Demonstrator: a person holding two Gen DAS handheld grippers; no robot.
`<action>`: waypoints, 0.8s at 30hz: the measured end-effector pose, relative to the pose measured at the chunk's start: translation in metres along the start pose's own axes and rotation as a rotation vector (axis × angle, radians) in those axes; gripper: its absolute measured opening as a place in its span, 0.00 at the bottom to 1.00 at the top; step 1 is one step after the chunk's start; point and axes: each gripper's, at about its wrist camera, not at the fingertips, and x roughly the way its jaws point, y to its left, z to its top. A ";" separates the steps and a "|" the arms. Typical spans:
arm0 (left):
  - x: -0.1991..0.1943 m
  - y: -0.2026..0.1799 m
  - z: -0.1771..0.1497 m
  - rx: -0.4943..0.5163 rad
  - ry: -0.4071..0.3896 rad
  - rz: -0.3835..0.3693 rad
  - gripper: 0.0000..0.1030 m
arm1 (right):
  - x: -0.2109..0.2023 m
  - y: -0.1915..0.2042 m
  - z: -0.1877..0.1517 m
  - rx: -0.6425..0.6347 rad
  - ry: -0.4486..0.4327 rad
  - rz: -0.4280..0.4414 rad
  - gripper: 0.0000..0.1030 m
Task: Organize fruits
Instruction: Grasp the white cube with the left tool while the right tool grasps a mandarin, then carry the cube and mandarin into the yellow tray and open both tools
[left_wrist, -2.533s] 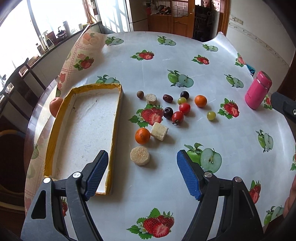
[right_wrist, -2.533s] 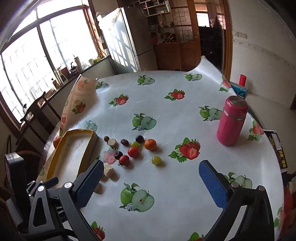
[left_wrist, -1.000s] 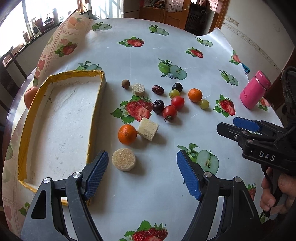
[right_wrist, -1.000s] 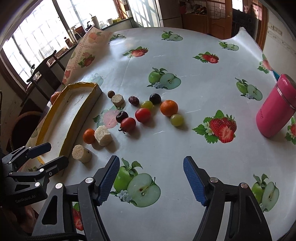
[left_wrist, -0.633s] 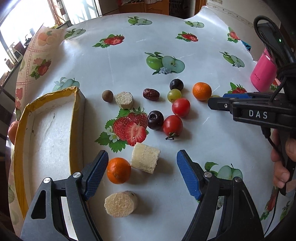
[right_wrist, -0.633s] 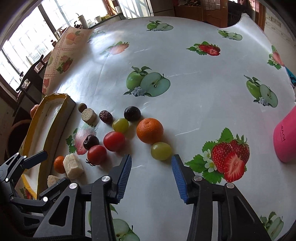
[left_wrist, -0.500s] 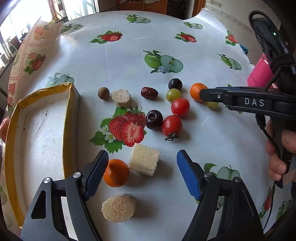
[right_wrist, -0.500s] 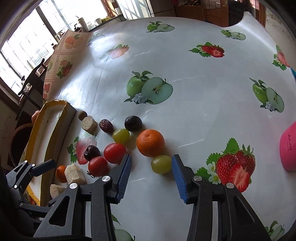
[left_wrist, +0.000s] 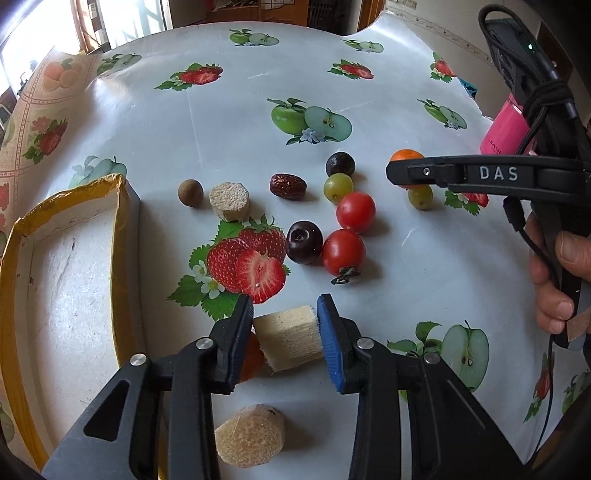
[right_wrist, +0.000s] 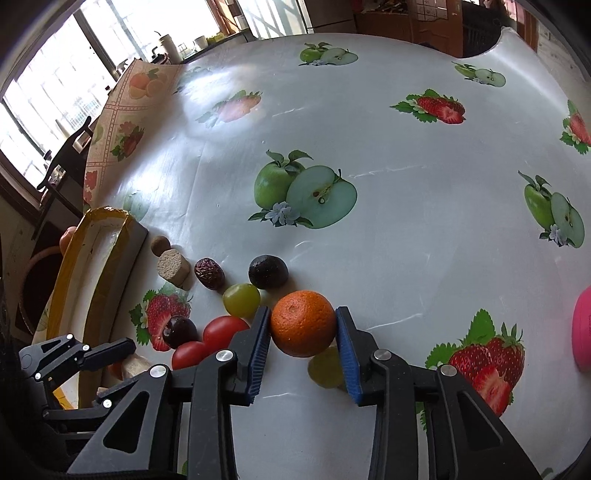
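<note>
My left gripper (left_wrist: 284, 314) is shut on a pale sugarcane chunk (left_wrist: 290, 338) near the table's front. A small orange (left_wrist: 252, 357) lies partly hidden behind its left finger, and another cane piece (left_wrist: 250, 435) lies below it. My right gripper (right_wrist: 300, 328) is shut on an orange (right_wrist: 302, 323); it also shows in the left wrist view (left_wrist: 406, 173). A green grape (right_wrist: 325, 366) lies under the right gripper. Two red tomatoes (left_wrist: 355, 211), a dark cherry (left_wrist: 304, 242), a green grape (left_wrist: 338, 187), a dark plum (left_wrist: 340, 164), a red date (left_wrist: 287, 186), a round cane piece (left_wrist: 229, 201) and a brown longan (left_wrist: 190, 192) lie on the cloth.
A yellow-rimmed white tray (left_wrist: 122, 266) lies at the left, also seen in the right wrist view (right_wrist: 107, 266). A pink bottle (left_wrist: 506, 129) stands at the far right. The table carries a fruit-print plastic cloth (right_wrist: 369, 122). A person's hand (left_wrist: 557, 280) holds the right gripper.
Both grippers moved forward and down and closed: the left one onto the sugarcane chunk, the right one onto the orange.
</note>
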 end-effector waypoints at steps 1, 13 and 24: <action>-0.002 -0.001 -0.001 0.002 0.001 -0.003 0.32 | -0.005 0.000 -0.002 0.007 -0.008 0.009 0.34; -0.058 0.010 -0.007 -0.128 -0.086 -0.019 0.32 | -0.063 0.013 -0.028 0.053 -0.072 0.089 0.34; -0.085 0.022 -0.046 -0.216 -0.087 0.018 0.32 | -0.087 0.053 -0.064 -0.004 -0.063 0.130 0.34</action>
